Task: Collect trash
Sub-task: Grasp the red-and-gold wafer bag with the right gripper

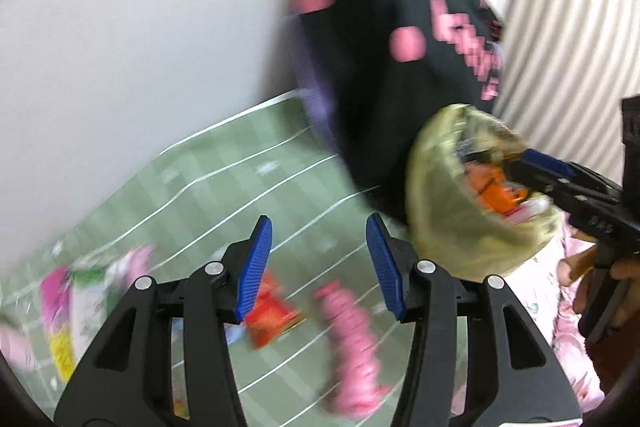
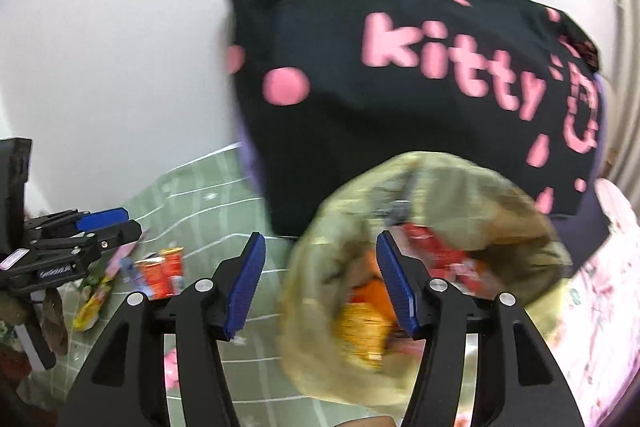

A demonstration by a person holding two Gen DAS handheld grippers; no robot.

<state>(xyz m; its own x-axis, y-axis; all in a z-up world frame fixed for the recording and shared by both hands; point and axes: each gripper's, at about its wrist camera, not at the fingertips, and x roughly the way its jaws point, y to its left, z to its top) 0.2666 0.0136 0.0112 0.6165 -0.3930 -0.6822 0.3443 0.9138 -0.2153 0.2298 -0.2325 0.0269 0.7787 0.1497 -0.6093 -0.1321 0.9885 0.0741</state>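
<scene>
A translucent yellow trash bag (image 2: 432, 211) holds orange and red wrappers. It also shows in the left wrist view (image 1: 452, 195). My right gripper (image 2: 320, 283) is open, its fingers straddling the bag's left rim; from the left wrist view it (image 1: 520, 167) reaches into the bag's mouth. My left gripper (image 1: 320, 263) is open and empty above a green checked sheet. Below it lie a red-orange snack wrapper (image 1: 268, 311), a pink wrapper (image 1: 352, 331) and a pink, green and yellow packet (image 1: 76, 307). The red wrappers (image 2: 160, 271) show in the right wrist view, with my left gripper (image 2: 104, 223) beside them.
A black pillow with pink "kitty" lettering (image 2: 400, 87) leans on the white wall behind the bag. The green checked sheet (image 1: 224, 187) covers the bed. Pink patterned bedding (image 2: 600, 287) lies at the right. A striped curtain (image 1: 560, 27) hangs at the far right.
</scene>
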